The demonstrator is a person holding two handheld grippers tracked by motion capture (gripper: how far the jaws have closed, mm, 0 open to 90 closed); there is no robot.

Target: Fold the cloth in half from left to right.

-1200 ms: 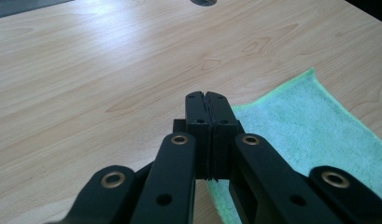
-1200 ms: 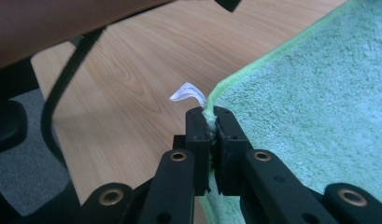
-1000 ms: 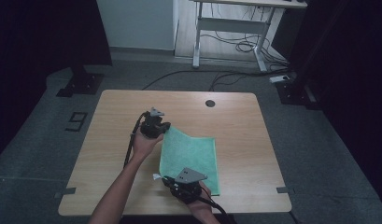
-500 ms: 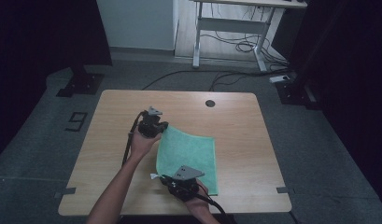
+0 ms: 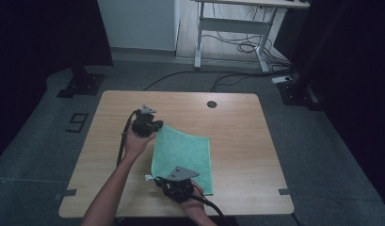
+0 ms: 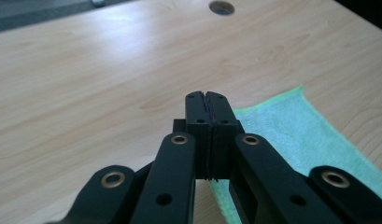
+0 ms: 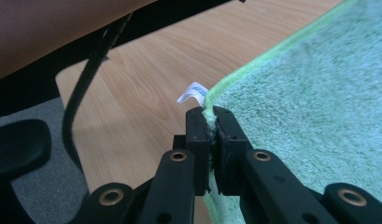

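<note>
At the left, the left gripper (image 5: 148,123) has its jaws clenched on the far left corner of the green terry cloth (image 5: 185,155), which lies spread on the pale wooden table (image 5: 237,141). Nearer the person, the right gripper (image 5: 177,184) pinches the near left corner, beside a small white label (image 7: 192,92). Both corners look secured; judging by this, the fold across to the right edge is yet to come.

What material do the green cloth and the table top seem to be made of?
Green cloth: seemingly terry or microfibre, matte; a fuzzy looped pile and a stitched edge show. Table top: pale wood or wood-look laminate, smooth with a slight sheen; printed-looking grain, so probably laminate.
</note>
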